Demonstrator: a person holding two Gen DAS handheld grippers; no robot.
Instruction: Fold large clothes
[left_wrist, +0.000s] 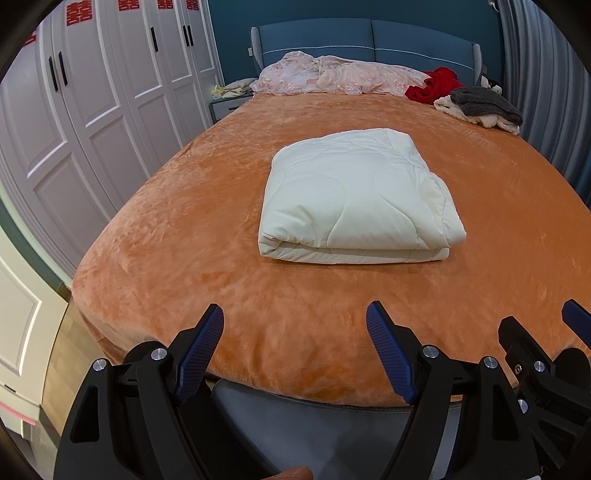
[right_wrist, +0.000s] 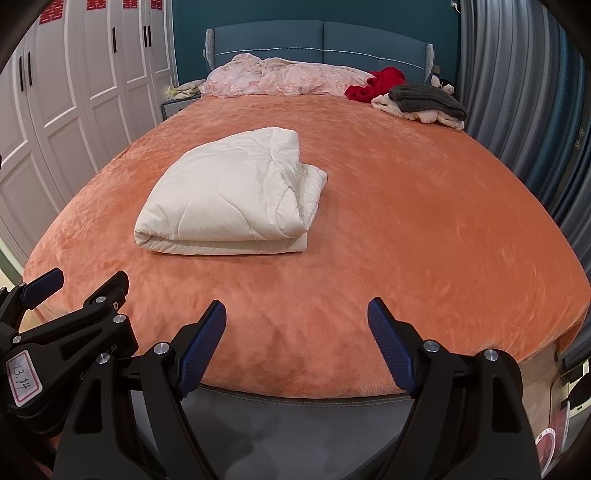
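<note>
A cream quilted blanket (left_wrist: 354, 199) lies folded into a thick rectangle on the orange bedspread (left_wrist: 184, 236), its folded edge toward me. In the right wrist view the same blanket (right_wrist: 232, 203) sits left of centre on the bedspread (right_wrist: 424, 229). My left gripper (left_wrist: 295, 321) hovers open over the foot of the bed, well short of the blanket, with nothing between its blue pads. My right gripper (right_wrist: 297, 317) is open too, beside the left one and equally empty. Each view catches the other gripper at its lower edge.
A pink crumpled duvet (left_wrist: 332, 75) lies against the blue headboard (left_wrist: 369, 40). Red, grey and cream clothes (left_wrist: 476, 101) are heaped at the far right corner. White wardrobe doors (left_wrist: 92, 103) line the left side, a grey curtain (left_wrist: 546, 92) the right. A grey footboard (right_wrist: 295, 413) lies below the grippers.
</note>
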